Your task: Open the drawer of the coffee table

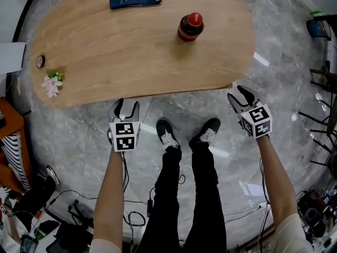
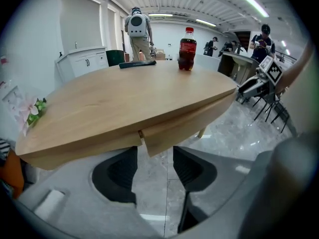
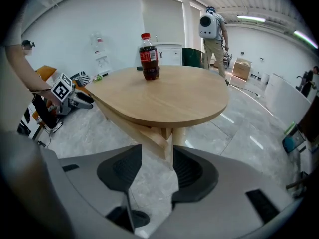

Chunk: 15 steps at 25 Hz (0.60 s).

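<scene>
Left tongs (image 1: pixel 126 107) and right tongs (image 1: pixel 241 100), from my head view, both hang spread and empty just off the near edge of the oval light-wood desk (image 1: pixel 131 51). A red-capped cola bottle (image 1: pixel 190 26) stands well back on top. No drawer shows from up here, because the top hides it.

Over to the left gripper view: the left tongs (image 2: pixel 154 158) gape, nothing between the pads. Just ahead, tucked under the desk (image 2: pixel 114 108), runs the curved light-wood drawer front (image 2: pixel 194 121), and it looks shut.

Right gripper view now: the right tongs (image 3: pixel 157 158) are open as well, bare, aimed at the framing beneath the desk (image 3: pixel 169 101).

I see no handle, so I'd pinch the panel's lower edge at both ends. Then I'd pull evenly and level toward me, so it doesn't jam crooked or jolt that bottle.
</scene>
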### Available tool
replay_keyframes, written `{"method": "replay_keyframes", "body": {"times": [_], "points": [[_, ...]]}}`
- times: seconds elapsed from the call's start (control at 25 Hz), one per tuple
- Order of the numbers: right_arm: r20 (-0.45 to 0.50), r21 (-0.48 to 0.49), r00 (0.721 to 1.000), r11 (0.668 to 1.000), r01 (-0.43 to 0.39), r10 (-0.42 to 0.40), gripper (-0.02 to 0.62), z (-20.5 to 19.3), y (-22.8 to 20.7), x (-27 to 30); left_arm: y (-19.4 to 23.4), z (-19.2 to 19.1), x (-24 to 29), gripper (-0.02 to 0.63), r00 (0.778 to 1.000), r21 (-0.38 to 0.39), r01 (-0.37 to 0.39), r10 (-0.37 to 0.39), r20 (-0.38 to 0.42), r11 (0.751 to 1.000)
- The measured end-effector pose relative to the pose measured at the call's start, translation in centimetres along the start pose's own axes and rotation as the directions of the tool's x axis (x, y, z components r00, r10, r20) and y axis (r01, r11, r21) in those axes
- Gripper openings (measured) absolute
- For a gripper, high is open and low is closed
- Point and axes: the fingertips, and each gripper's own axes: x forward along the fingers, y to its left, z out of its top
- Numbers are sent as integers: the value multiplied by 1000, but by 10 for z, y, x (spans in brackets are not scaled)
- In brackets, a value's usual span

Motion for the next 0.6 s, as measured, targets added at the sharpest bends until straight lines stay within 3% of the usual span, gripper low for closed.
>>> {"method": "replay_keyframes", "body": {"times": [0.24,0.6], "points": [[-28,-42,1000,999,6,-8,240,-2,-2,17,3,14,11,239,997,12,-27,26,79,1000],[-85,-97,996,995,-16,8,275,-3,7,42,-4,19,16,239,990,-18,34,-31,138,999]]}}
